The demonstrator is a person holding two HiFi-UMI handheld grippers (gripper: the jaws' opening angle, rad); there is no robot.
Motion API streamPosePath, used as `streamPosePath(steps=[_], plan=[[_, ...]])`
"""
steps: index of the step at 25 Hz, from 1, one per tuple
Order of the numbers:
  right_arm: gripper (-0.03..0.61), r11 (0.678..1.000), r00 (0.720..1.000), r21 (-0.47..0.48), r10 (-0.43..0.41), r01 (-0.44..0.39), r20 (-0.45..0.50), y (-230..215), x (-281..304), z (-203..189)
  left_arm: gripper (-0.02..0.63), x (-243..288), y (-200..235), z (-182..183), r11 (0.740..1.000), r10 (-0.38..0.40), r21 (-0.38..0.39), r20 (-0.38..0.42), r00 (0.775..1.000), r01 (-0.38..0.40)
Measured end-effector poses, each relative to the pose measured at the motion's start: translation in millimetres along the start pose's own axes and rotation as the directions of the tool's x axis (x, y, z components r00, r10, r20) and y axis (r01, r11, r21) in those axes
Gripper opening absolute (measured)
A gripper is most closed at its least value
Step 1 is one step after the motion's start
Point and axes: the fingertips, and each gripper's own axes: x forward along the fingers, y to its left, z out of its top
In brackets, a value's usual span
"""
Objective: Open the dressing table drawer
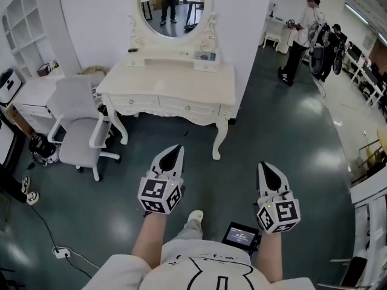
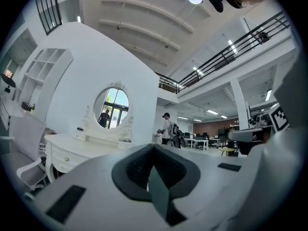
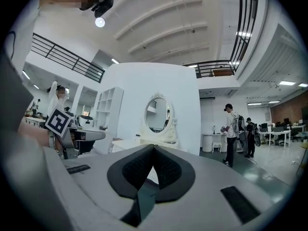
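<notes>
The cream dressing table (image 1: 169, 80) with its oval mirror (image 1: 175, 5) stands against a white wall ahead of me. Its drawers (image 1: 188, 107) run along the front and look closed. My left gripper (image 1: 177, 148) and right gripper (image 1: 263, 165) hover side by side over the dark floor, well short of the table, both pointing at it. Both are shut with nothing in them. In the left gripper view the shut left gripper (image 2: 154, 146) has the table (image 2: 72, 150) off to its left. In the right gripper view the shut right gripper (image 3: 154, 146) sits just below the mirror (image 3: 158, 113).
A white swivel chair (image 1: 78, 125) stands left of the table, beside a low desk (image 1: 30, 92) and white shelving (image 1: 24, 23). People (image 1: 302, 35) stand at the back right near more furniture. A cable and power strip (image 1: 60, 252) lie on the floor at left.
</notes>
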Motion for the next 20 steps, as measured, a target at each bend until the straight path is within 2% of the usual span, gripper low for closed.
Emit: streamPosePath(steps=[12,20], plan=[[0.018,1.0,1.0,-0.018,-0.025,0.024,-0.019,-53.9,127.8,-0.4,0.005,138.1,55.8,8.5,0.999,-0.048,-0.012,-0.019,0.999,0.048],[0.018,0.999,0.999,0.01,-0.049,0.049,-0.015,-79.3,181.2,-8.2,0.005,191.2,74.4,8.5,0.997,-0.074,0.011,-0.037,0.997,0.074]])
